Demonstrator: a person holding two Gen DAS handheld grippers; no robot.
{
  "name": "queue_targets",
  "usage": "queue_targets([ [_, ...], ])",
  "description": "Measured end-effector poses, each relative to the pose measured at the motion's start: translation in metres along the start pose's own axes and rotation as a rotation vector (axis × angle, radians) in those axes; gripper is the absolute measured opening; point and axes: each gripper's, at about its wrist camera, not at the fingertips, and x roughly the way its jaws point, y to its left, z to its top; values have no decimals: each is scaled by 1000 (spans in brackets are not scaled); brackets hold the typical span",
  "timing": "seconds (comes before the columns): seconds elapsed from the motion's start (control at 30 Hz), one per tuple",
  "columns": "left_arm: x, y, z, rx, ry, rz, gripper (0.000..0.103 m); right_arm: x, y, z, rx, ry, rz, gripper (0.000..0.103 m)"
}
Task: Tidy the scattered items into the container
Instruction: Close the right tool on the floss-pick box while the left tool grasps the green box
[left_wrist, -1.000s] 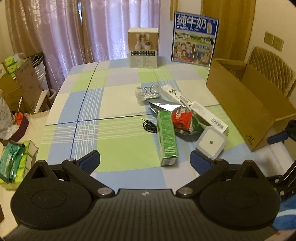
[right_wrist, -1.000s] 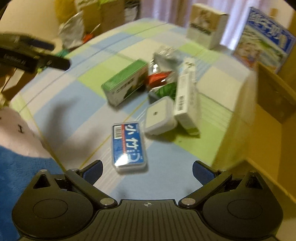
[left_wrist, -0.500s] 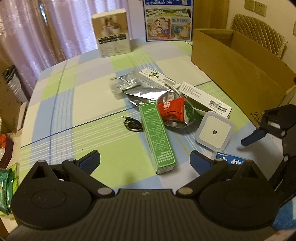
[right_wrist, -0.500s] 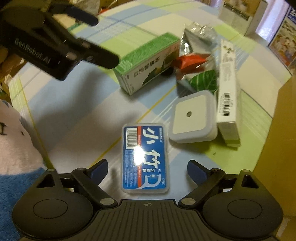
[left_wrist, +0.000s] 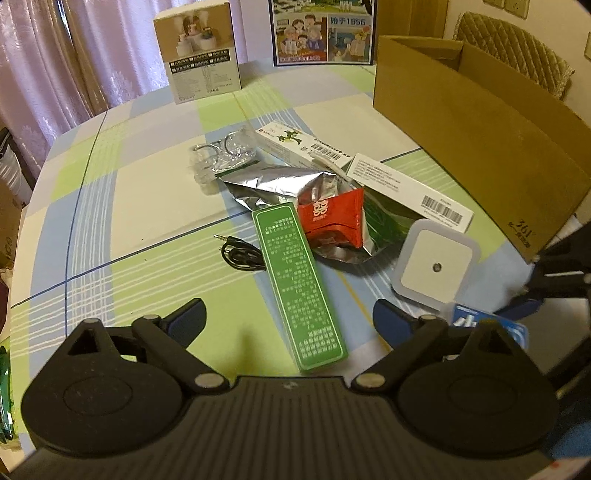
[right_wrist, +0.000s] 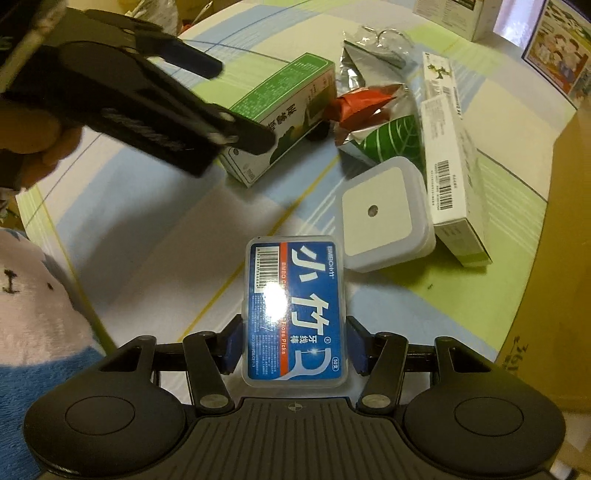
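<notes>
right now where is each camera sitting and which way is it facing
Left wrist: on the left gripper, looking forward and down along its closing fingers at the green box between them, untouched, with the cardboard box beyond; the other gripper shows at the right edge.
Right wrist: on the right gripper, looking steeply down at the floss pick case between its closing fingers; a hand holding the left gripper shows upper left.
Both show the green box, white square night light and checked tablecloth.
</notes>
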Motion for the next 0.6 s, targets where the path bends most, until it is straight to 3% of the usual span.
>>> queue_targets([
  [0.1, 10, -1, 5, -3, 32, -3, 68, -2, -2, 0, 8, 3, 1, 53],
  [0.2, 17, 0, 5, -2, 64, -2, 31, -3, 2, -2, 7, 4, 1, 53],
  [0.23, 17, 1, 4, -3, 69, -3, 27, -5, 4, -2, 6, 4, 3, 53],
  [0.6, -28, 10, -42, 57, 135, -39, 25, -9, 18, -10, 21, -7, 20, 53],
])
